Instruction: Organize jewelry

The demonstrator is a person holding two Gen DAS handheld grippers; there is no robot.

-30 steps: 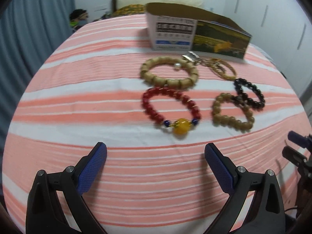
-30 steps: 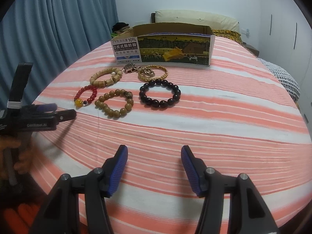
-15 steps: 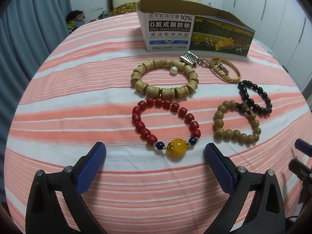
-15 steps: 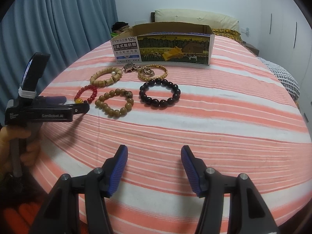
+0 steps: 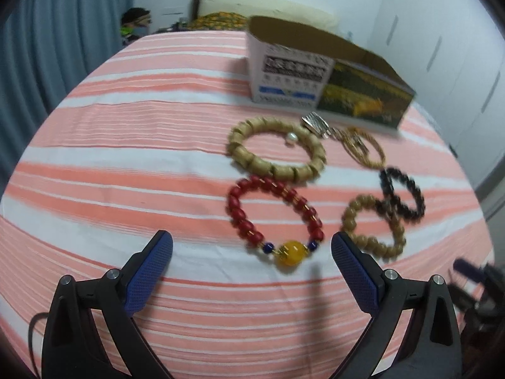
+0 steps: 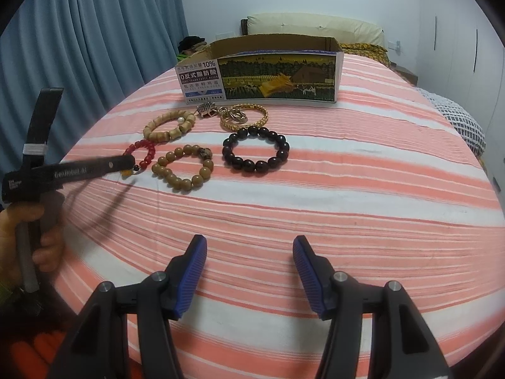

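Observation:
Several bracelets lie on the striped bedspread (image 5: 126,145) in front of an open cardboard box (image 5: 290,75) (image 6: 277,75). My left gripper (image 5: 251,246) is open just short of the red bead bracelet with a yellow bead (image 5: 290,250), which sits between and slightly beyond its fingertips. In the right wrist view the left gripper (image 6: 126,161) reaches over the red bracelet (image 6: 148,154). Nearby lie a tan barrel-bead bracelet (image 5: 284,170), a tan round-bead bracelet (image 5: 350,218), a black bead bracelet (image 6: 233,158) and a gold chain bracelet (image 6: 258,120). My right gripper (image 6: 250,246) is open over bare bedspread, well short of the jewelry.
A silver charm (image 5: 315,123) lies beside the gold bracelet, close to the box. A person's hand (image 6: 19,230) holds the left gripper at the bed's left edge. Blue curtains (image 6: 94,47) hang on the left, a pillow (image 6: 315,25) lies at the far end, and white wardrobes (image 6: 457,47) stand on the right.
The left gripper has pushed in toward the red bracelet and rolled a little; its tip now overlaps the bracelet in the right wrist view. The right gripper has stayed still.

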